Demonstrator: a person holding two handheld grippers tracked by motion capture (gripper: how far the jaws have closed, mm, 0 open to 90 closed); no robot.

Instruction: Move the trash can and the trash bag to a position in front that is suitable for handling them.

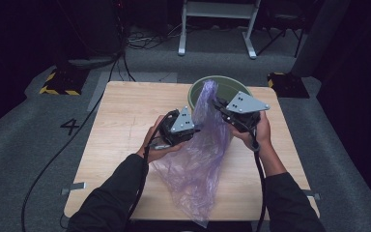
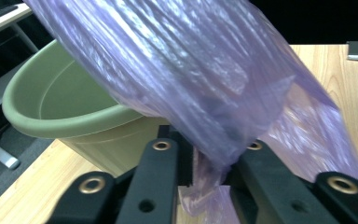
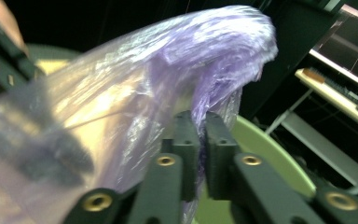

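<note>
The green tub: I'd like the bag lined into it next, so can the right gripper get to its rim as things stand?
Probably yes: the right gripper, shut on the purple bag, hangs beside the green tub, with nothing between.

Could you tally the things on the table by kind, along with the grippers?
Purple plastic bag: 1
Green basin: 1
Grippers: 2, the left gripper and right gripper, both pinching the bag
Total: 4

Only legible mark: black "4" (image 1: 70, 126) on grey floor (image 1: 24, 145), left of table (image 1: 125, 111).
</note>
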